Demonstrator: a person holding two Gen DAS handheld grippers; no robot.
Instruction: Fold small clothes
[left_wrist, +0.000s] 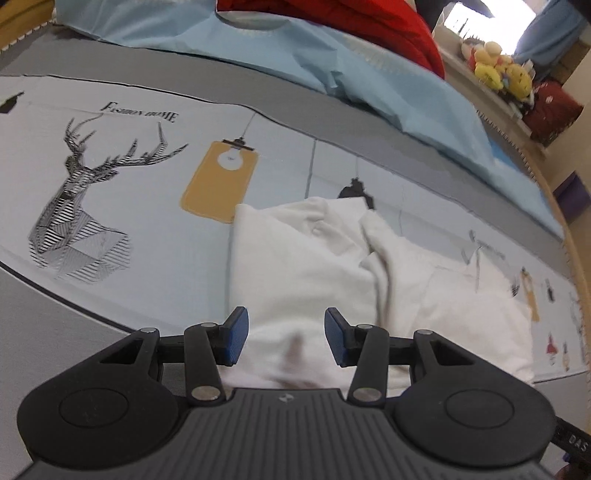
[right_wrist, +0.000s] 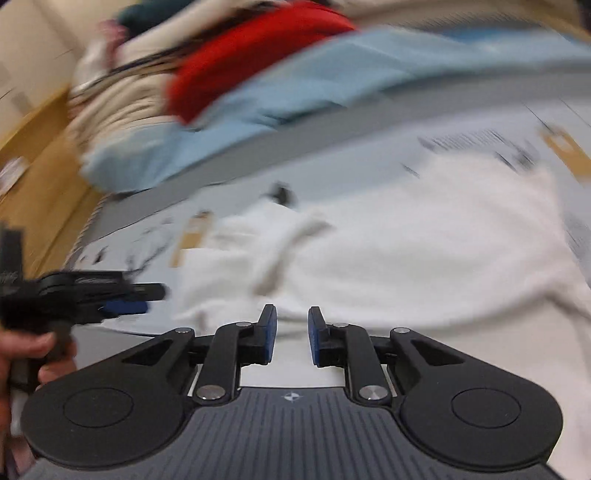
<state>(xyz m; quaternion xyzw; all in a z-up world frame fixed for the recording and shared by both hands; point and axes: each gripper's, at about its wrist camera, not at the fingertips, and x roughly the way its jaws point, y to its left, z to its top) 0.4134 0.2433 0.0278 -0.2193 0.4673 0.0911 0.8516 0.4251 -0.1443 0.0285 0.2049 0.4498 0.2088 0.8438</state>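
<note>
The white garment (left_wrist: 314, 266) lies crumpled on the bed sheet (left_wrist: 110, 221). Both hand-held grippers, left (left_wrist: 283, 338) and right (right_wrist: 292, 336), hover spread and empty. Pinch one edge layer only, then fold flat.

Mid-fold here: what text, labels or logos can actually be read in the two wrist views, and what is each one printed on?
"FASHION HOME": black lettering on the printed bed sheet, above the deer drawing; the middle letters are smeared, so partly a guess.
"DAS": white letters on a black strap at the lower right edge, cut off by the frame.
Small emblem on the left claw's grey body: a logo, no letters.
Right wrist view: too motion-blurred, nothing readable.
</note>
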